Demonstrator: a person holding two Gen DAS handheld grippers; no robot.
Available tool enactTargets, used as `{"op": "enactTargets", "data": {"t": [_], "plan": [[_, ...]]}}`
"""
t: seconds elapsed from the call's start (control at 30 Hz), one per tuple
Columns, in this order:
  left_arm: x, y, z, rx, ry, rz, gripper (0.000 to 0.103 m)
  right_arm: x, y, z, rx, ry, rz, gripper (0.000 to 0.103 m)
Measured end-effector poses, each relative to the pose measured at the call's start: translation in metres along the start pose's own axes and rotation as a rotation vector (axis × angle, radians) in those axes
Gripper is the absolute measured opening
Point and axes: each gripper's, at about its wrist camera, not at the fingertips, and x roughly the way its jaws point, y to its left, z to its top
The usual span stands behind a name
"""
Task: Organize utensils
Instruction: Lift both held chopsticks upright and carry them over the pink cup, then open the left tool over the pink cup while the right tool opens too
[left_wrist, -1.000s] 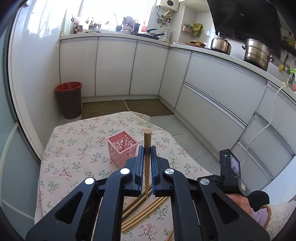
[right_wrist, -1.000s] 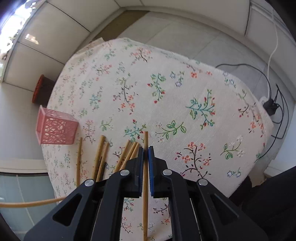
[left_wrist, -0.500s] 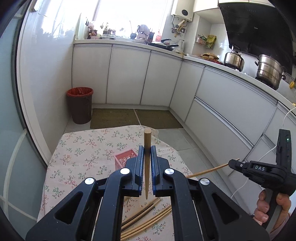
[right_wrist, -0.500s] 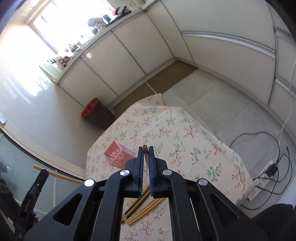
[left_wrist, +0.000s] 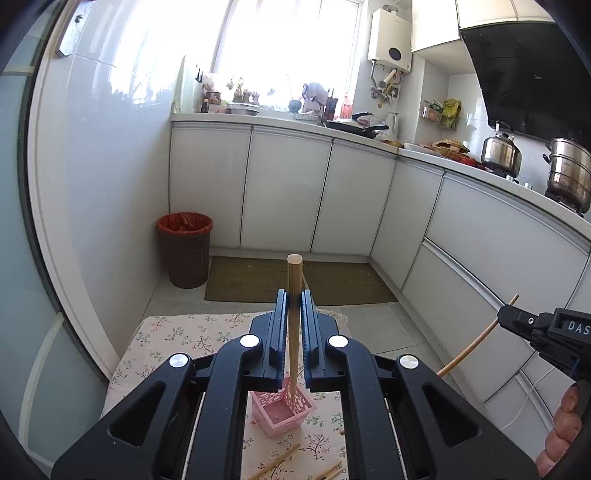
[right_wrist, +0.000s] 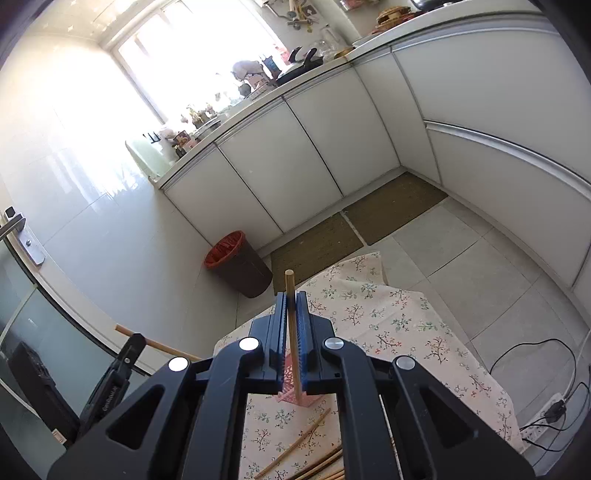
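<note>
My left gripper (left_wrist: 294, 299) is shut on a wooden chopstick (left_wrist: 294, 280) that stands nearly upright between the pads, its lower end hanging over the pink lattice basket (left_wrist: 282, 408) on the floral tablecloth (left_wrist: 173, 336). In the right wrist view my right gripper (right_wrist: 291, 299) is shut on another chopstick (right_wrist: 290, 284), with the pink basket (right_wrist: 295, 398) just below its jaws. The left wrist view also shows the right gripper (left_wrist: 517, 318) at the far right, held by a hand (left_wrist: 561, 432), gripping its chopstick (left_wrist: 476, 341). Loose chopsticks (right_wrist: 299, 441) lie on the cloth near me.
A brown bin with a red liner (left_wrist: 184, 251) stands on the floor beyond the table, by white kitchen cabinets (left_wrist: 284, 192). A floor mat (left_wrist: 258, 280) lies before them. Pots (left_wrist: 569, 173) sit on the counter at right. Cables and a power strip (right_wrist: 554, 406) lie on the floor at right.
Both grippers have risen from the table, each carrying a chopstick. The right one lifted its chopstick off the cloth and tilted up; the pink basket now lies below both jaws.
</note>
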Motion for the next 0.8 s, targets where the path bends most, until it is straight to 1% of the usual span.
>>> {"op": "enactTargets", "data": {"t": [0.07,0.13,0.23,0.3,0.37,0.43,0.57,0.7,0.8], "plan": [[0.014,0.001,-0.005,0.003,0.016,0.015,0.007,0.012,0.005,0.001,-0.013,0.006,0.002,0.005],[0.030,0.007,-0.013,-0.007,0.052,0.021,0.007,0.021,0.008,0.000,-0.020,0.013,0.002,0.005],[0.051,0.019,-0.027,-0.052,0.117,-0.005,0.009,0.036,0.011,-0.001,-0.023,0.031,0.004,0.005],[0.057,0.028,-0.032,-0.084,0.149,-0.008,0.010,0.045,0.014,-0.001,-0.025,0.040,0.000,0.005],[0.053,0.035,-0.031,-0.109,0.143,-0.015,0.013,0.053,0.016,-0.002,-0.027,0.044,-0.004,0.005],[0.044,0.042,-0.026,-0.135,0.115,-0.021,0.017,0.062,0.017,-0.002,-0.024,0.046,-0.011,0.005],[0.026,0.054,-0.016,-0.183,0.070,-0.019,0.020,0.080,0.021,-0.005,-0.030,0.057,-0.025,0.006],[0.023,0.065,-0.009,-0.227,0.062,0.002,0.024,0.100,0.027,-0.011,-0.058,0.064,-0.042,0.006],[0.025,0.072,-0.011,-0.245,0.073,0.007,0.025,0.115,0.033,-0.018,-0.092,0.075,-0.052,0.006]]}}
